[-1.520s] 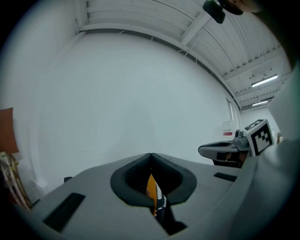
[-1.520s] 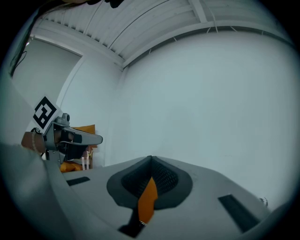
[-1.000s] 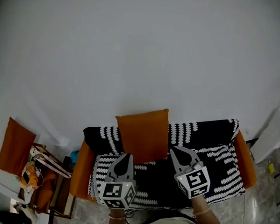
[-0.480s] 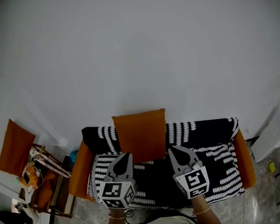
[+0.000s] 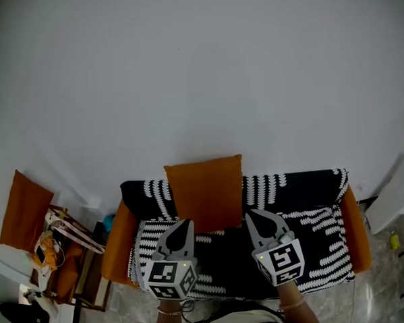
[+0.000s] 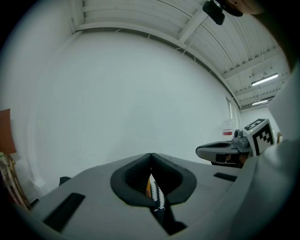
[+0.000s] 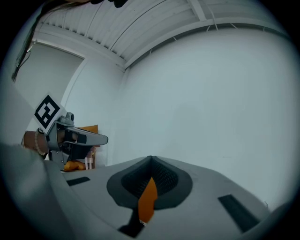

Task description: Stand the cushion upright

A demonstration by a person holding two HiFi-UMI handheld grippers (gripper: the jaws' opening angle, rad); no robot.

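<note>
The left tongs (image 5: 182, 224) and the right tongs (image 5: 249, 214) are both clenched, jaws tip to tip, with nothing gripped. Just ahead of them, the orange cushion (image 5: 204, 191) stands upright against the back of the sofa (image 5: 120, 244). Its lower corners sit right at their tips, and whether they touch it cannot be told. A black-and-white throw (image 5: 314, 217) lies beneath both.
</note>
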